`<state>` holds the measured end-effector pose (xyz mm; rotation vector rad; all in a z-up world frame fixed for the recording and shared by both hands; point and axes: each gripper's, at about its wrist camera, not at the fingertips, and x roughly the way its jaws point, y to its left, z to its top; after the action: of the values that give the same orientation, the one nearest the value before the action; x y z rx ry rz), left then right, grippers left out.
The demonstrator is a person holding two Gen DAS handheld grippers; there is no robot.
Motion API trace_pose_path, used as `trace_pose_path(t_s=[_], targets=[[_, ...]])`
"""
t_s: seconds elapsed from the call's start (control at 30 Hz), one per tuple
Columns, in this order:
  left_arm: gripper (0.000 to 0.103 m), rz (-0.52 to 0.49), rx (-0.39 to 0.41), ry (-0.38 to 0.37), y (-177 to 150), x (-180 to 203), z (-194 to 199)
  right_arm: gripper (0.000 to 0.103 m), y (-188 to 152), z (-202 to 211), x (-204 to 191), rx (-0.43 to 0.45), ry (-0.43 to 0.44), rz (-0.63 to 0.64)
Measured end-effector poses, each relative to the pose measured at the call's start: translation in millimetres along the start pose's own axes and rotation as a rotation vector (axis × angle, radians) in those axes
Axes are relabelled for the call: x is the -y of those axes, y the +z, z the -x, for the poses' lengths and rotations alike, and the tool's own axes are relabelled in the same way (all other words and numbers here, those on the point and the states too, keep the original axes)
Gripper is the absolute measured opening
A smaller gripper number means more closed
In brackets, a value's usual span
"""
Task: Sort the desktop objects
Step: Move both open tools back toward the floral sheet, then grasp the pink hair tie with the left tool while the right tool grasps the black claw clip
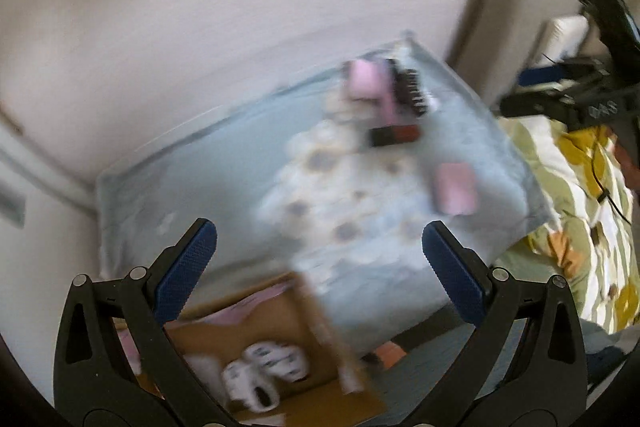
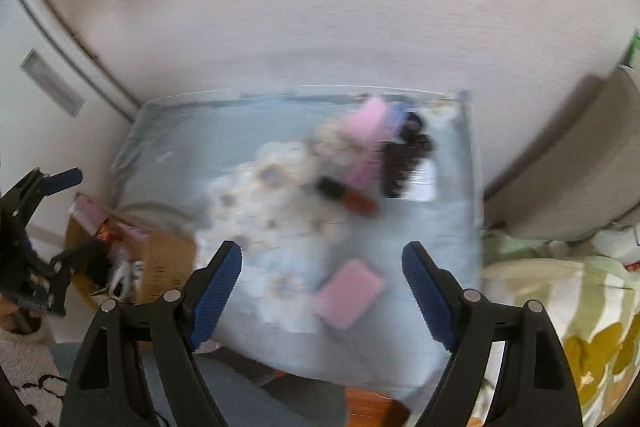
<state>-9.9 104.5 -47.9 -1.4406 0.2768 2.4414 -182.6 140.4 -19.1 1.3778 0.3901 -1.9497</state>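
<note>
both views are motion-blurred: the left gripper and the right gripper hang with jaws spread wide and nothing between them, above a table under a pale blue flowered cloth. at its far right side lie a pink comb, a dark hair clip and a black-and-red tube, bunched close together, with a pink flat pad apart near the front edge. a cardboard box sits beside the table.

Both wrist cameras look down from well above, blurred, sharing the blue floral-clothed counter; the left views it from its left side.
</note>
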Motion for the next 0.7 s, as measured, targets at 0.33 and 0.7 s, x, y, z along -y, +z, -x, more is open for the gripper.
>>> trace_pose_path(t_s=[0.33, 0.7], targets=[[0.103, -0.022, -0.061, -0.146, 3, 99, -87, 0.080, 15, -51, 57, -0.098, -0.062, 0.120], [0.103, -0.027, -0.113, -0.130, -8, 151, -168, 0.080, 55, -153, 78, -0.149, 0.044, 0.123]])
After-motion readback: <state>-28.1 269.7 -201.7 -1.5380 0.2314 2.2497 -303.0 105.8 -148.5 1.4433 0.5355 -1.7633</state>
